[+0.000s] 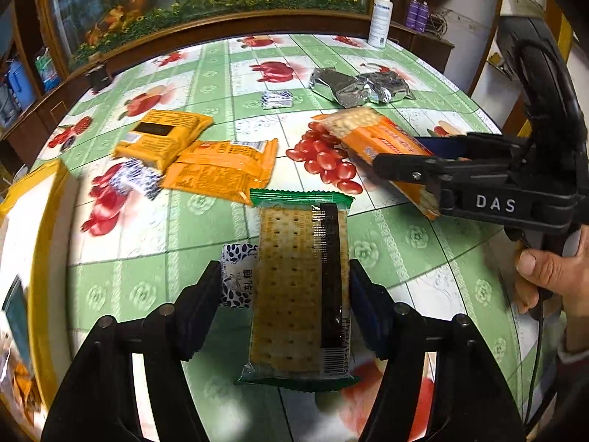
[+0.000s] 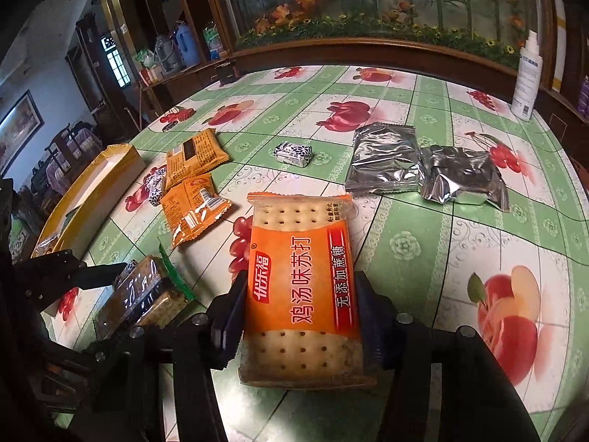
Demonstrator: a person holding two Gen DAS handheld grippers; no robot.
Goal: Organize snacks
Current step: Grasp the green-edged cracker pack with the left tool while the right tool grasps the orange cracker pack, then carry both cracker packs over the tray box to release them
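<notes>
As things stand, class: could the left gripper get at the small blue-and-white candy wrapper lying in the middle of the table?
Probably not yet: the left gripper is shut on the green cracker pack, so its jaws are occupied. The candy itself lies unobstructed.

You see glossy plastic wrappers on the cracker packs [image 2: 302, 287], crinkled shiny foil pouches [image 2: 423, 164], and a smooth, printed tablecloth [image 2: 441, 258].

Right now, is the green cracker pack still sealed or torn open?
Sealed, it seems: the green cracker pack shows both crimped ends intact, crackers inside.
</notes>
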